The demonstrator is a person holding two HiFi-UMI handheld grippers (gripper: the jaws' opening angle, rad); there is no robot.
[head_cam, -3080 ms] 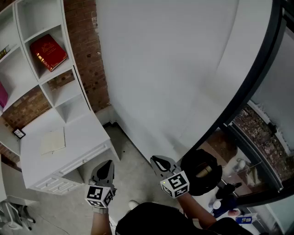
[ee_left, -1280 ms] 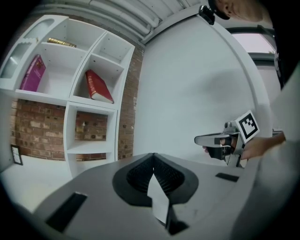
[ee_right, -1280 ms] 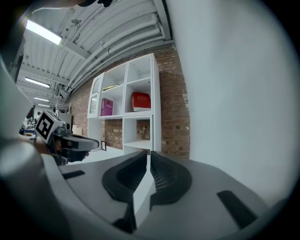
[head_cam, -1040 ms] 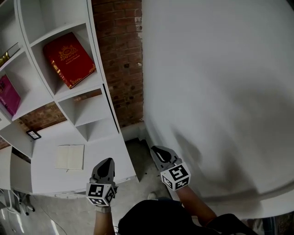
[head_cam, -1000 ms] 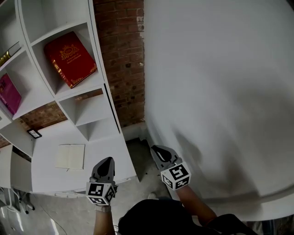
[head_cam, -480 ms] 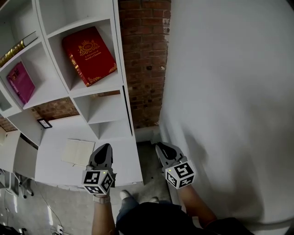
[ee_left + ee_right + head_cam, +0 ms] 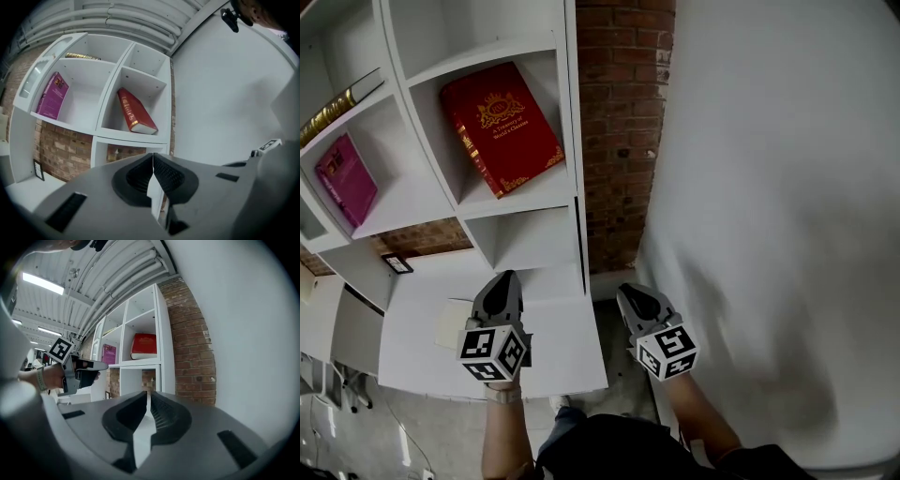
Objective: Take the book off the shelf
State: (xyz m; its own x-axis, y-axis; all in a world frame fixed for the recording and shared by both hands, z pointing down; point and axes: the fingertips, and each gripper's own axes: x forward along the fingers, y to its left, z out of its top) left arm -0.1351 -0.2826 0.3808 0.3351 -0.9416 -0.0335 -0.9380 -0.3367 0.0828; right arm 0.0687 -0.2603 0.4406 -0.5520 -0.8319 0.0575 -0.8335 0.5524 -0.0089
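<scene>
Against a brick wall, the white shelf unit holds the red book well above the left gripper and right gripper; both are closed, seemingly empty.

A white shelf holds a red book leaning in its right compartment, a magenta book in the one to its left and a gilt-edged book lying flat above. Below, the white worktop carries a pale notebook and a small dark frame.
</scene>
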